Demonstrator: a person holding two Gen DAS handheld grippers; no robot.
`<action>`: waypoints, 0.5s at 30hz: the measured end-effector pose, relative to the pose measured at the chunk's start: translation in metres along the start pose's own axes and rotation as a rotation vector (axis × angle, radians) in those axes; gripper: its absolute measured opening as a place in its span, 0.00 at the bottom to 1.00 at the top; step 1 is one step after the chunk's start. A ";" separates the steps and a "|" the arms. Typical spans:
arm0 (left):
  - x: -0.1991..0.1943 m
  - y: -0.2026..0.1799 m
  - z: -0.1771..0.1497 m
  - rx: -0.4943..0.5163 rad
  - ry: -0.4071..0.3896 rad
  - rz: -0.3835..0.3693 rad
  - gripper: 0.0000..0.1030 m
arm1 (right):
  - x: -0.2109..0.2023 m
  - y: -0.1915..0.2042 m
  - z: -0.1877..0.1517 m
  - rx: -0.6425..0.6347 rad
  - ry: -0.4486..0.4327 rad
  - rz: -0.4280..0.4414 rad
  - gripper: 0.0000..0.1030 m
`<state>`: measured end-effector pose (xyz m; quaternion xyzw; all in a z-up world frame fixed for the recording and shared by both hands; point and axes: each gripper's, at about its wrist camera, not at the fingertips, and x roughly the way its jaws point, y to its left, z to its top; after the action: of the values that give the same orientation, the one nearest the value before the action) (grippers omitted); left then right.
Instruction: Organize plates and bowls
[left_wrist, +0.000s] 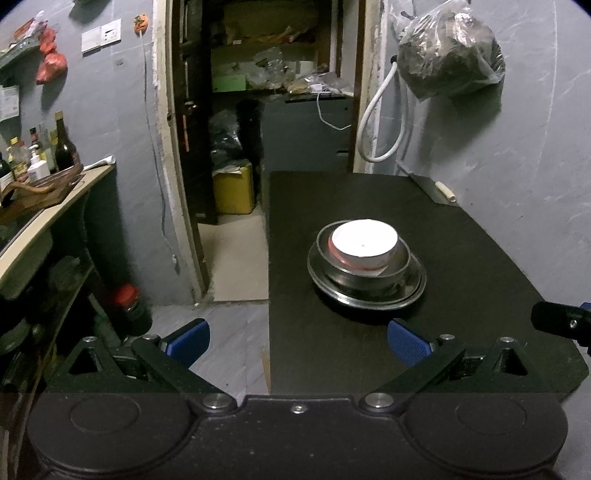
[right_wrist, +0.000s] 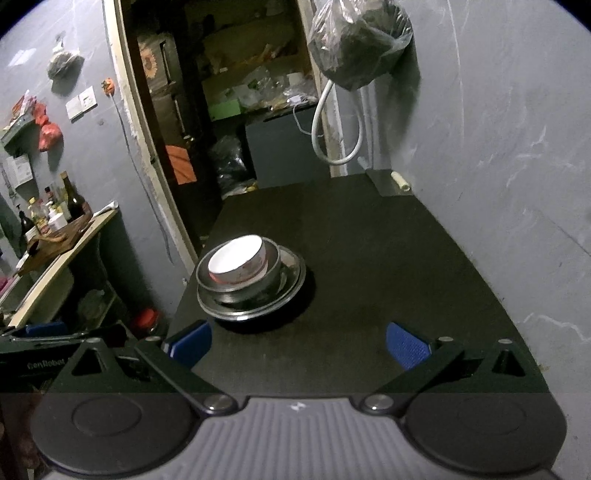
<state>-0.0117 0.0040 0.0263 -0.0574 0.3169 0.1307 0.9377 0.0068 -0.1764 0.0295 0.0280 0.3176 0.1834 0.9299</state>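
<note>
On the black table (left_wrist: 461, 221) (right_wrist: 388, 251) stands one stack: a white bowl with red pattern (left_wrist: 364, 243) (right_wrist: 238, 260) nested in a steel bowl (left_wrist: 369, 275) (right_wrist: 269, 273), which sits on a steel plate (left_wrist: 413, 291) (right_wrist: 293, 278). My left gripper (left_wrist: 298, 341) is open, held back from the stack over the table's near left edge, nothing between its blue pads. My right gripper (right_wrist: 299, 345) is open too, near the table's front, with the stack ahead and to the left. The right gripper's tip shows at the right edge of the left wrist view.
A grey wall (right_wrist: 498, 147) borders the table on the right, with a hanging plastic bag (left_wrist: 450, 48) and a white hose (left_wrist: 380, 122). An open doorway to a cluttered store room (left_wrist: 266, 92) lies behind. A shelf with bottles (left_wrist: 44, 155) stands left; a red-lidded jar (left_wrist: 127, 306) sits on the floor.
</note>
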 end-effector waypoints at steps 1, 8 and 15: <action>-0.001 -0.001 -0.002 -0.001 0.005 0.005 0.99 | 0.000 -0.001 -0.002 0.000 0.007 0.004 1.00; -0.006 -0.008 -0.012 0.014 0.047 0.037 0.99 | 0.004 -0.012 -0.015 0.020 0.068 0.027 1.00; -0.009 -0.015 -0.018 0.026 0.076 0.053 0.99 | 0.003 -0.021 -0.026 0.028 0.103 0.050 1.00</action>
<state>-0.0246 -0.0154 0.0180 -0.0416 0.3554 0.1490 0.9218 -0.0002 -0.1966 0.0038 0.0393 0.3669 0.2033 0.9069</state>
